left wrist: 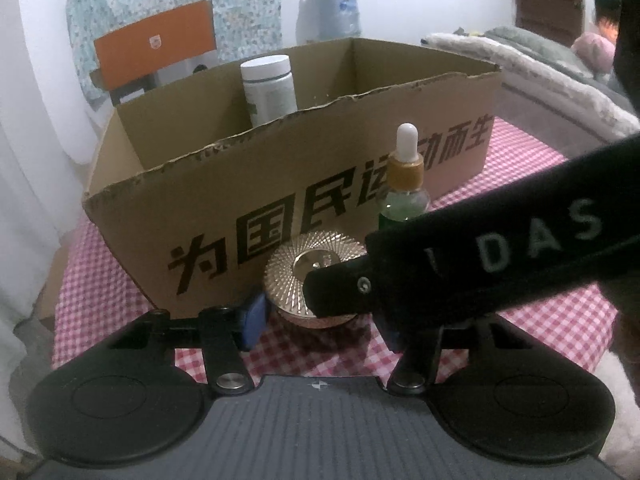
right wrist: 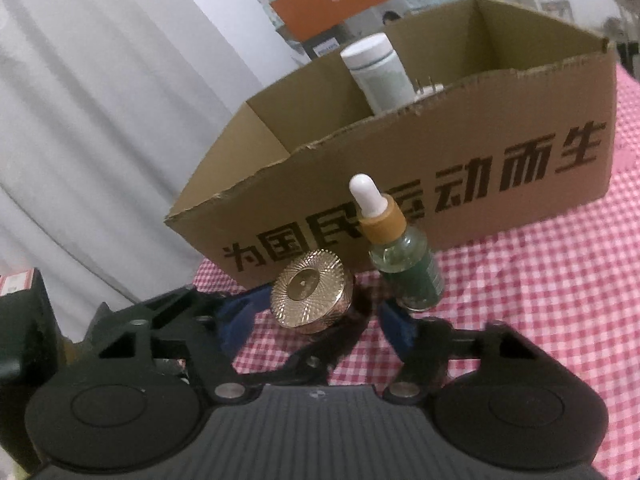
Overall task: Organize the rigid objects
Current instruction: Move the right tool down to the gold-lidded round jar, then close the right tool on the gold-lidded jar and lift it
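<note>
Two grippers at a gold jar before a cardboard box.

The jar (right wrist: 313, 298) lies on the checked tablecloth (right wrist: 540, 300), just in front of the box (right wrist: 500, 168)'s printed wall, near the cloth's left edge; the dropper bottle (right wrist: 404, 258) stands upright just to its right, close to the box; a white bottle (right wrist: 378, 74) stands inside the box. The left gripper (left wrist: 320, 320) has blue pads (left wrist: 254, 320) either side of the jar, whether they touch it I cannot tell; the right gripper (right wrist: 316, 322) is spread wide, its fingers (right wrist: 394, 326) apart, the jar between them, nothing held; in the left view its black finger crosses over the jar's lid.
</note>
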`<state>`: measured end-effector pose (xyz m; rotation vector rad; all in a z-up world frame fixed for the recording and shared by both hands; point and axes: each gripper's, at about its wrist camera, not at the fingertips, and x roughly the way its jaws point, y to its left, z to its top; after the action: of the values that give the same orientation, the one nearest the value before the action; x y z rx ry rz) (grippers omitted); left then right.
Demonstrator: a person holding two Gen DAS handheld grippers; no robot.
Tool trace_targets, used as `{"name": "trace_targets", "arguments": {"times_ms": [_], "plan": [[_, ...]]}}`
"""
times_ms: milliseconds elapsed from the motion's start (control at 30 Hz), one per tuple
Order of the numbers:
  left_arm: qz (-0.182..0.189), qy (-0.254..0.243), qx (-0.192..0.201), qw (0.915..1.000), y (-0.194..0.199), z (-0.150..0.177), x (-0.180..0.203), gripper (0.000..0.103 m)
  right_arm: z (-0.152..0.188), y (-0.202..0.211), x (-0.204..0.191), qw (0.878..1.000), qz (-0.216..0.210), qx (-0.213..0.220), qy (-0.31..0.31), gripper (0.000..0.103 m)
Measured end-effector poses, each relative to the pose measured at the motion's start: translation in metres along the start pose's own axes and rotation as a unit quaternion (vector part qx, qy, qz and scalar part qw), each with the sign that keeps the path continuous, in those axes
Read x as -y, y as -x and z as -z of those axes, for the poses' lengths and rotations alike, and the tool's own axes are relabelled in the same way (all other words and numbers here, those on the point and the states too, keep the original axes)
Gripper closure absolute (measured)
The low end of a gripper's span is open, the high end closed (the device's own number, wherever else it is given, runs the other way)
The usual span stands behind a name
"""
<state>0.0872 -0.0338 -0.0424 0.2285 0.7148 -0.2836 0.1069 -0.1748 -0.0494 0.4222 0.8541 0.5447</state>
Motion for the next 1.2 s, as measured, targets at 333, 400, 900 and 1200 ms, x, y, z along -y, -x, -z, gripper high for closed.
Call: {"name": "trace_targets", "arguments": {"times_ms": [333,400,900,1200], "plan": [[0.038,-0.015,-0.011,0.9991,0.016,0.005,0.013,0.048,0.003,0.009,0.003,1.000,0.020,-0.013,0.008,0.041],[0.042,-0.023,-0.010,0.9988,0.019,0.008,0.018,0.047,0.006,0.013,0.004,0.999,0.026,-0.019,0.012,0.041],[0.032,-0.031,-0.012,0.9989,0.019,0.008,0.027,0.043,0.011,0.045,0.003,1.000,-0.003,0.001,0.025,0.000],[0.038,-0.026,-0.012,0.9989,0.019,0.010,0.026,0.043,0.014,0.083,-0.021,0.988,0.066,0.101,0.096,0.000]]}}
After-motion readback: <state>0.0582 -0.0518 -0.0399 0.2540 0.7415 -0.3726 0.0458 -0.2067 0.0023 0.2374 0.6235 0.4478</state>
